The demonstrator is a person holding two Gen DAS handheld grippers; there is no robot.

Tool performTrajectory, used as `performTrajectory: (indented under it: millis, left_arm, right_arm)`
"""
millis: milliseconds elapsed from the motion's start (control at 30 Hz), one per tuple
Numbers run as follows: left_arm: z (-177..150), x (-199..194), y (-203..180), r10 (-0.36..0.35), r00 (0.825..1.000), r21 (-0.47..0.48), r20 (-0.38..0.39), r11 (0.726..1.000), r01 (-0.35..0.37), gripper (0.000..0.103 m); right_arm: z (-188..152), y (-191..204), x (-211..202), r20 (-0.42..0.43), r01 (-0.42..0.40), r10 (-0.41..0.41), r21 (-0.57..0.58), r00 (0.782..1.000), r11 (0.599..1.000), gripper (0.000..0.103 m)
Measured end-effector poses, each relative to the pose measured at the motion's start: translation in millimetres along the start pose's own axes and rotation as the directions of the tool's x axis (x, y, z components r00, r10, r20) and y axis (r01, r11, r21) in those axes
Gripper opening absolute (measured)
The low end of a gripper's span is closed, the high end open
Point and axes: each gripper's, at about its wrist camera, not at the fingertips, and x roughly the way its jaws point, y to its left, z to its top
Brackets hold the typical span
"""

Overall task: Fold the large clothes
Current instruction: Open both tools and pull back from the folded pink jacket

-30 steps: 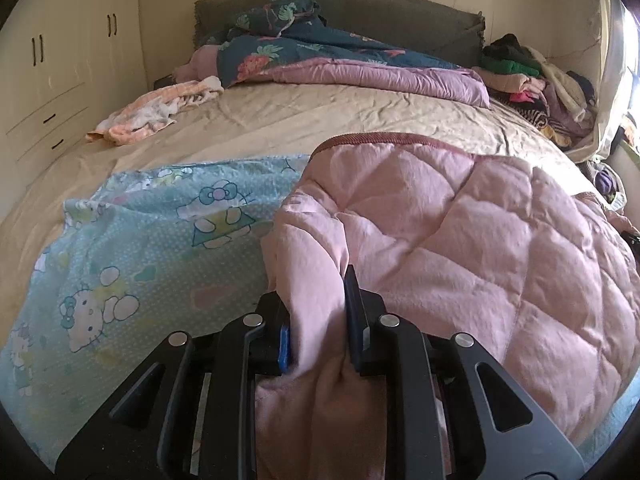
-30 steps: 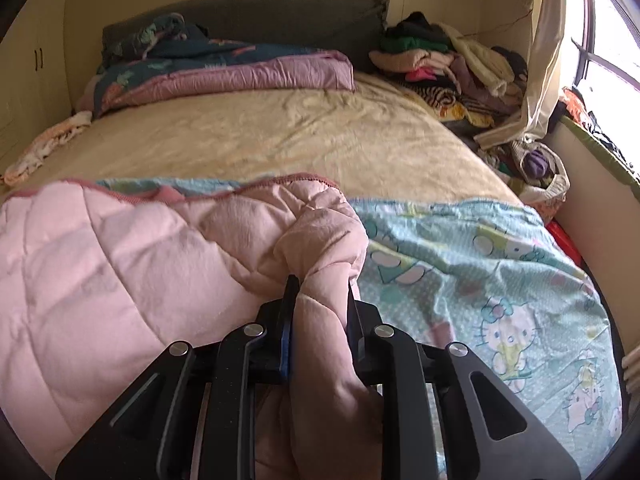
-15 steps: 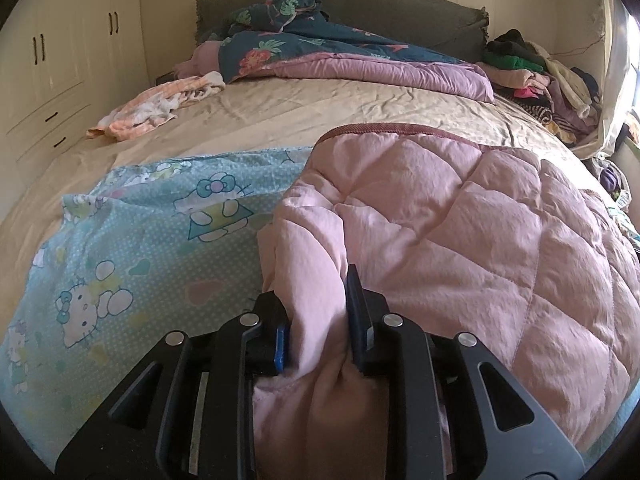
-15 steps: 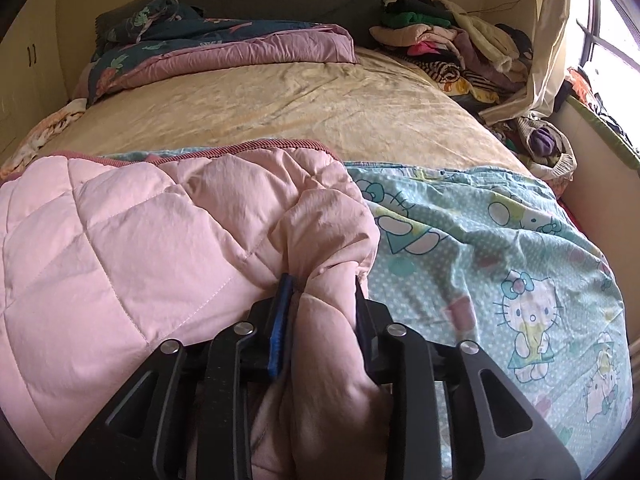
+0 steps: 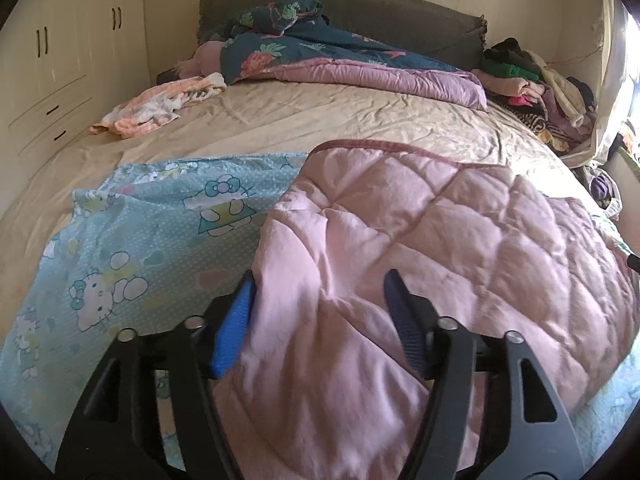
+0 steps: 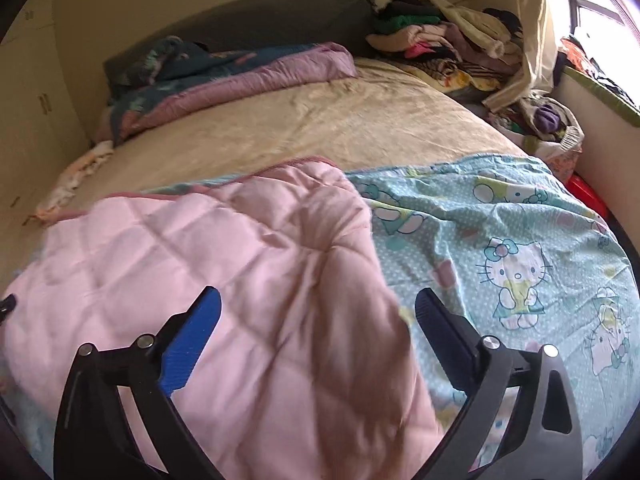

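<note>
Both hand-held grippers stand spread wide over a pink quilted blanket lying folded back on the near half of a bed. The left gripper has its jaws parted well apart, neither one pinching cloth; its blue-padded left finger sits at the blanket's left fold, just beside it, while the dark right finger rests against the pink surface. The right gripper is likewise released, its jaws set even wider, with the blanket's right fold running down between them and nothing clamped. Whether its fingers touch the fabric cannot be told.

The pink blanket covers the middle of its own light-blue cat-print side, which shows flat to the left in the left wrist view and to the right in the right wrist view. A dark pink trim runs along the blanket's far edge.

Farther off, a tan bedsheet stretches to a grey headboard, where a dark floral and purple duvet is bunched. A pile of clothes lies at the far right corner.
</note>
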Motion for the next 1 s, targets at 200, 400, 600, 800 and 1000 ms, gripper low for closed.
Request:
performTrajectory:
  millis: [200,400,600,800,1000]
  left_arm:
    - [4.0,-40.6,-9.9,-0.024,0.998,0.01,0.055,1.0,0.023,0.075]
    - [2.8,-81.0,-23.2,-0.052,0.994,0.031,0.097,0.998,0.049,0.094]
    - [-6.2,-109.5,-30.2,-0.055,0.992,0.03,0.114,0.998,0.052,0.094]
    - [-17.3,-125.3,-28.4,-0.052,0.993,0.011,0.105,0.999,0.051,0.094]
    - [-32.4,-132.9,-28.4,-0.046,0.996,0.011,0.082,0.999,0.045,0.094]
  right_arm:
    - [-6.7,13.8,-52.3,0.041,-0.073,0.074,-0.014,0.996,0.997,0.099]
    - [-14.9,23.7,-98.0,0.081,-0.113,0.114,-0.025,0.99,0.993,0.099]
    - [-23.6,29.7,-136.4,0.129,-0.104,0.11,-0.053,0.985,0.993,0.099]
    - [-38.0,31.3,-163.4,0.151,-0.113,0.121,-0.056,0.981,0.992,0.099]
    - [-52.0,28.8,-173.3,0.14,-0.13,0.132,-0.02,0.981,0.991,0.099]
